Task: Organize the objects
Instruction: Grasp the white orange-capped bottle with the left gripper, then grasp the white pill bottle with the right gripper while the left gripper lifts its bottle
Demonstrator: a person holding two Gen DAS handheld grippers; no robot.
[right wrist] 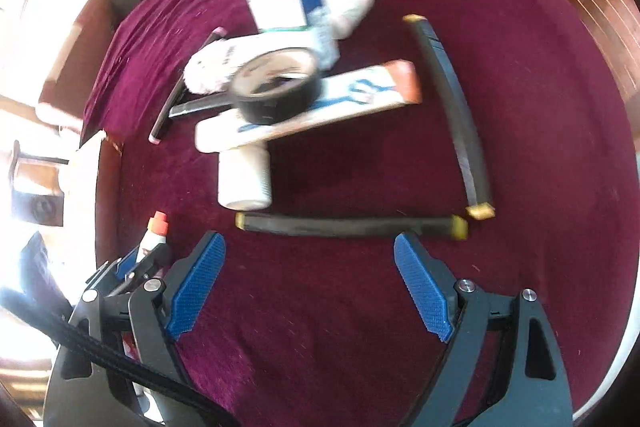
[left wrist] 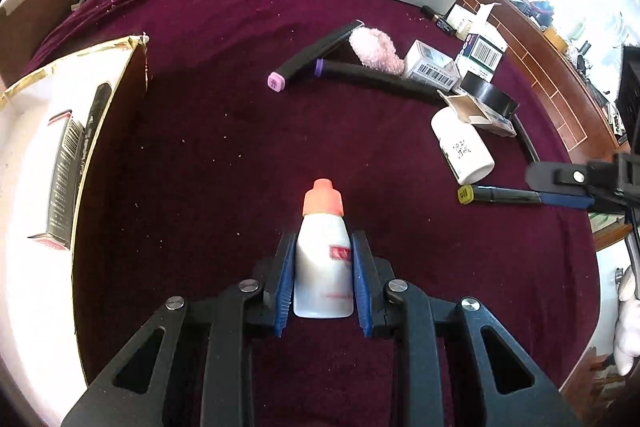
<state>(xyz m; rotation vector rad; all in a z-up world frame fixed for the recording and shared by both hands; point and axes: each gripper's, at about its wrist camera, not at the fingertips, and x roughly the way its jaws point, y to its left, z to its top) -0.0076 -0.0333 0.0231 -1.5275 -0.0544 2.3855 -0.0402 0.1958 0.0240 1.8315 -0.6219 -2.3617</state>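
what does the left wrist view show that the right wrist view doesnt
Only the left wrist view shows the inside of the open box at the left edge, with a dark carton and a pen lying in it, and the pink-capped marker in full.

Only the right wrist view shows the right gripper head-on, jaws wide apart and empty, and a second yellow-capped marker at the right.

Both show the small white bottle with the orange cap clamped in the left gripper, the tape roll, the white jar and the maroon cloth.
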